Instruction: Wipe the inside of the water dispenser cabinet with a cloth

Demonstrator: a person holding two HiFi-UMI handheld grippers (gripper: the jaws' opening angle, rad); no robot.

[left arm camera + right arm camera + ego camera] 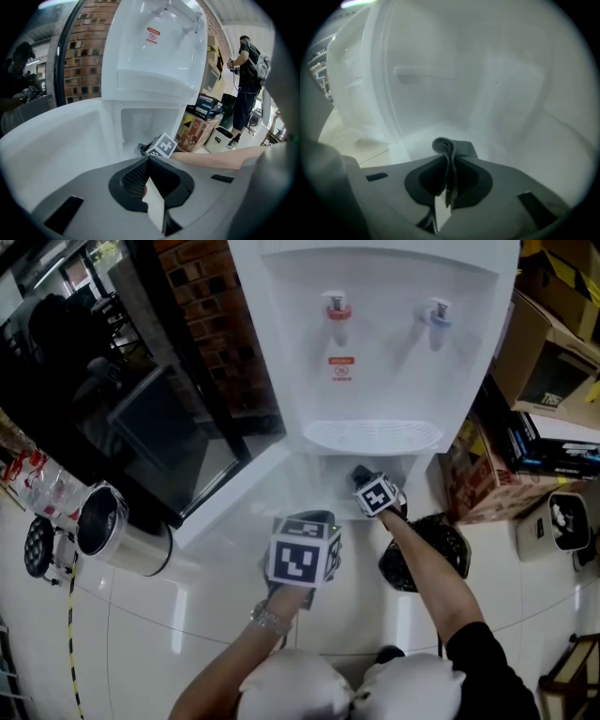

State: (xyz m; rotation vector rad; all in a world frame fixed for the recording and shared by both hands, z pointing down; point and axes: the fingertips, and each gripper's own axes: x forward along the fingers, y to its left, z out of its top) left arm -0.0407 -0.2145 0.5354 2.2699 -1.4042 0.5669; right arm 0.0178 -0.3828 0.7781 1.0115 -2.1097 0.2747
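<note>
Nearest, the left claw (pixel 149 161) hangs shut and empty outside, probably to keep clear. Farther in, the right claw (pixel 447 161) is clamped on the folded grey cloth (pixel 445 146) inside the open cabinet (pixel 140 124). The cloth's fold juts forward along the jaws toward the back wall, seemingly presented for rubbing.

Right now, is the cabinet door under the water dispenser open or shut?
Open. The white door stands swung out to the left, and the right gripper, shut on a cloth, reaches into the cabinet.
</note>
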